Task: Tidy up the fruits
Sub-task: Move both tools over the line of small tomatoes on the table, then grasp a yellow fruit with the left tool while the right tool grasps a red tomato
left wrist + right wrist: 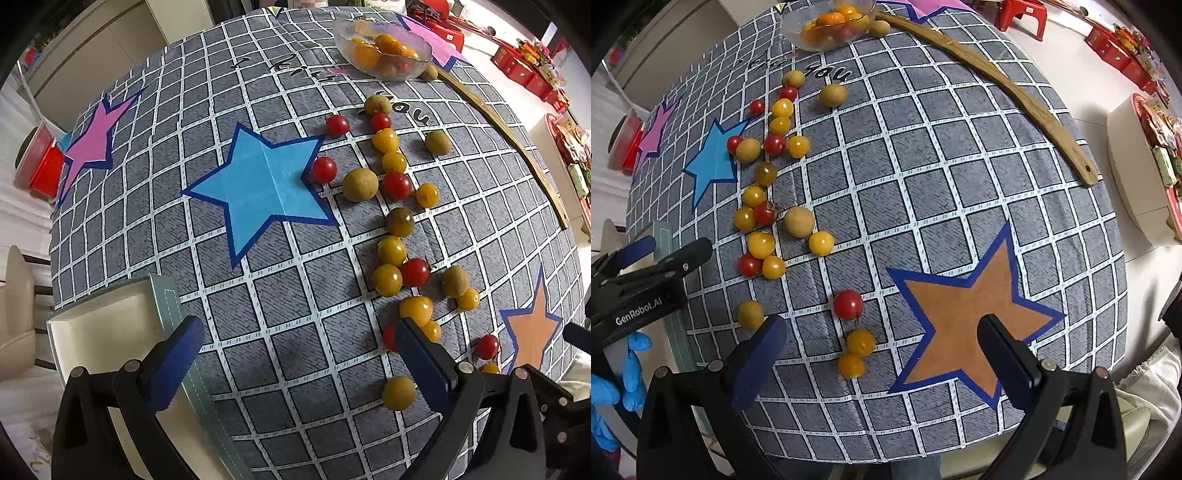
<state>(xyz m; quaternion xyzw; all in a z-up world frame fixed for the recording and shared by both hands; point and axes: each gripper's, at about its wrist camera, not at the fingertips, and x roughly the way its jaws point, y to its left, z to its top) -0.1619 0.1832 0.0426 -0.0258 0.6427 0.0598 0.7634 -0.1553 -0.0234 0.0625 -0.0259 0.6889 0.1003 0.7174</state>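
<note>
1. Two grippers stood with their fingers spread wide and gripping nothing: the left gripper (299, 354) over the near-left part of the counter (280, 295), the right gripper (882, 350) over its near edge by the orange star (964, 317).
2. Nearest the right fingers lay a red cherry tomato (848, 304) and two yellow cherry tomatoes (861, 342) touching each other just below it, all loose on the checked cloth.
3. Beside the left gripper's right-hand finger (421, 354) sat a yellow tomato (415, 309), with another olive-yellow one (398, 393) near the counter's edge.
4. Farther out, a loose string of red and yellow tomatoes and duller brown-green round fruits (359, 184) ran up toward a glass bowl (384, 48) at the far side, already holding orange and yellow fruit.
5. A white bin (107, 332) sat at the left edge; a curved wooden stick (1004, 81) lay along the far right.
6. Judged from their look, the tomatoes would be light, smooth, thin-skinned and ready to roll; a gentle pinch across the widest part, from above, seemed safest.
7. Being near-round, they showed no real long axis; one red tomato (764, 213) showed a stem pointing sideways.
</note>
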